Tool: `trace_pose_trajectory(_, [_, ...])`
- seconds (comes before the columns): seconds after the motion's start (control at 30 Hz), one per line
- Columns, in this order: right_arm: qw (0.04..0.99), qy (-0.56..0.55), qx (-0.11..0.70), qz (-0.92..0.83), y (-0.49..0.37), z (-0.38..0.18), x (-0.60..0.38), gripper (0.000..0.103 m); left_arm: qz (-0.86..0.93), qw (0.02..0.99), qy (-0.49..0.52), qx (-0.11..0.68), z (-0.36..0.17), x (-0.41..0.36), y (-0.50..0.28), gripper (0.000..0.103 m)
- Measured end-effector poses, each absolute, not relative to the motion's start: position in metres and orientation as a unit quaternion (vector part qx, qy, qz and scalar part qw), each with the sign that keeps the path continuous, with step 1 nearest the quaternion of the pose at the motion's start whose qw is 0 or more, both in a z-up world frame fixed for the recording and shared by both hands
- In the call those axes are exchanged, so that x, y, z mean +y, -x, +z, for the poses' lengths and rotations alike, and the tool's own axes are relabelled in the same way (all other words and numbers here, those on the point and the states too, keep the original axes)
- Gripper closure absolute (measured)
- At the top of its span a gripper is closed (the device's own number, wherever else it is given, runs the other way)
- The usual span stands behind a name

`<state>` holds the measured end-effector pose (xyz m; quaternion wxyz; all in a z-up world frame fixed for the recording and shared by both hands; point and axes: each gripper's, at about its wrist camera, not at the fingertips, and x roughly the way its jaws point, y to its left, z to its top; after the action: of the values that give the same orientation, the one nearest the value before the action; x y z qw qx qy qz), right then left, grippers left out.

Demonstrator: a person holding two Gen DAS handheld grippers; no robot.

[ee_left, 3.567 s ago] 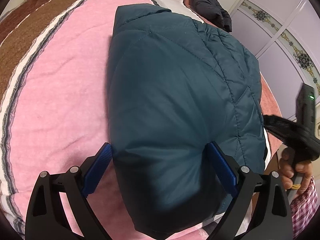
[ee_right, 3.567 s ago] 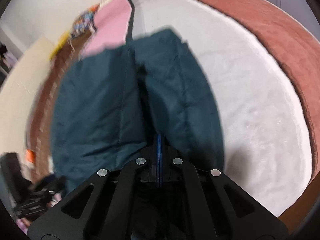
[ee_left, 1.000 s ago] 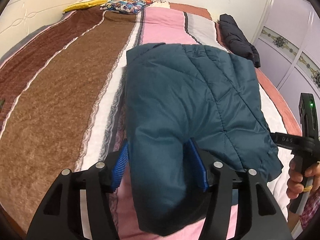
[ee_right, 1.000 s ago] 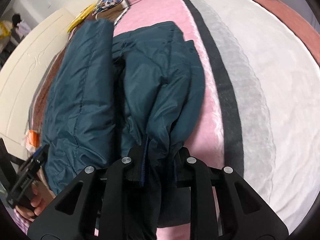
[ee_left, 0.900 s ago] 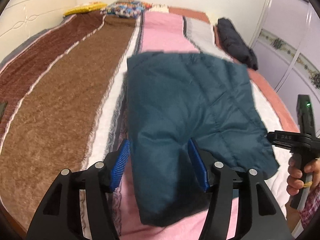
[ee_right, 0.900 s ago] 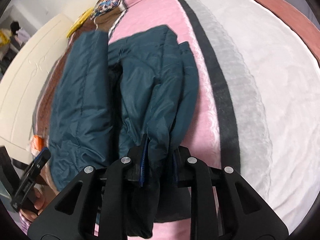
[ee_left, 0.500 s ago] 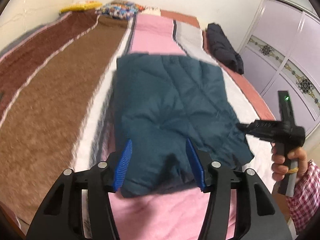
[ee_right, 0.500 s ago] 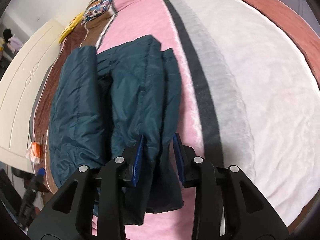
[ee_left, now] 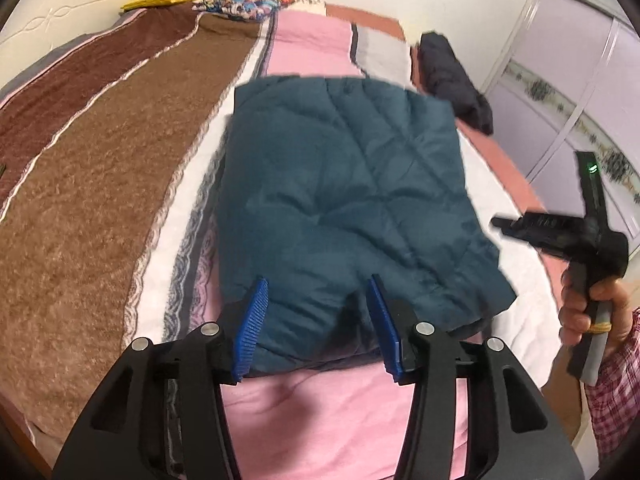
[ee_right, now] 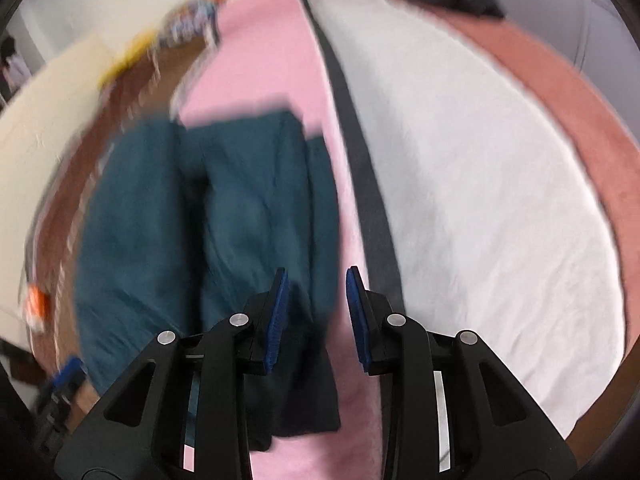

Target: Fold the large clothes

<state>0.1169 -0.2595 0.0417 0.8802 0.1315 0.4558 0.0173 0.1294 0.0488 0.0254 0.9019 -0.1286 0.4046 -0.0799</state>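
A dark teal quilted jacket (ee_left: pixel 340 184) lies folded into a rough rectangle on the striped blanket (ee_left: pixel 100 200) of a bed. My left gripper (ee_left: pixel 317 280) hovers over its near edge, open, blue pads on either side of the fabric without pinching it. In the blurred right wrist view the jacket (ee_right: pixel 248 208) lies left of centre. My right gripper (ee_right: pixel 318 270) is open above its right edge, with only pink blanket (ee_right: pixel 348 420) between the pads. The left wrist view also shows that gripper (ee_left: pixel 560 236) in a hand (ee_left: pixel 580 308), raised off the bed.
A dark bundled garment (ee_left: pixel 452 76) lies at the far right of the bed. Pillows (ee_left: pixel 244 2) sit at the head end. Lilac wardrobe doors (ee_left: pixel 580 92) stand close on the right. A checked sleeve (ee_left: pixel 616 392) is at the lower right edge.
A second ago both grippers pinched folds of the jacket. Both have let go and the jacket has settled flat. The right gripper has risen and its jaws stand wider.
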Motion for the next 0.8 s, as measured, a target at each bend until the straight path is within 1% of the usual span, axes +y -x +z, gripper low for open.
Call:
trace_pose_trajectory(0.07, [0.889,-0.139,0.434,0.052,-0.121,0.066,-0.250,0.073,-0.082,0.902,0.128,0.403,0.027,0.048,-0.130,0.054])
trace_pose_trajectory(0.17, [0.882,-0.141,0.431,0.128,-0.140,0.091,-0.213,0.073,-0.081,0.898,0.131,0.411,0.022,0.045,-0.132,0.054])
trace_pose_trajectory(0.2, [0.876,-0.145,0.436,0.143,-0.146,0.092,-0.203,0.075,-0.080,0.897,0.131,0.415,0.020,0.045,-0.132,0.054])
trace_pose_trajectory(0.23, [0.869,-0.148,0.444,0.160,-0.154,0.091,-0.192,0.081,-0.076,0.894,0.132,0.421,0.016,0.045,-0.132,0.054])
trace_pose_trajectory(0.3, [0.859,-0.146,0.458,0.177,-0.171,0.084,-0.171,0.082,-0.073,0.891,0.133,0.428,0.011,0.044,-0.132,0.054])
trace_pose_trajectory(0.37, [0.853,-0.136,0.479,0.158,-0.189,0.069,-0.163,0.085,-0.072,0.892,0.128,0.428,0.010,0.043,-0.130,0.054])
trace_pose_trajectory(0.4, [0.849,-0.130,0.492,0.142,-0.198,0.061,-0.164,0.088,-0.073,0.892,0.125,0.427,0.010,0.043,-0.130,0.054])
trace_pose_trajectory(0.43, [0.842,-0.124,0.510,0.124,-0.207,0.050,-0.165,0.095,-0.074,0.893,0.125,0.427,0.010,0.043,-0.129,0.054])
trace_pose_trajectory(0.53, [0.829,-0.122,0.537,0.092,-0.220,0.025,-0.173,0.103,-0.080,0.895,0.123,0.421,0.012,0.041,-0.128,0.054])
trace_pose_trajectory(0.63, [0.822,-0.132,0.547,0.083,-0.223,0.013,-0.180,0.103,-0.083,0.896,0.121,0.419,0.013,0.039,-0.130,0.054])
trace_pose_trajectory(0.73, [0.828,-0.137,0.537,0.084,-0.216,0.025,-0.179,0.103,-0.076,0.895,0.121,0.422,0.015,0.038,-0.130,0.054])
trace_pose_trajectory(0.77, [0.831,-0.136,0.531,0.091,-0.212,0.033,-0.179,0.099,-0.077,0.894,0.127,0.423,0.016,0.040,-0.128,0.054])
trace_pose_trajectory(0.8, [0.836,-0.135,0.523,0.095,-0.205,0.037,-0.176,0.098,-0.077,0.893,0.134,0.423,0.018,0.041,-0.126,0.054])
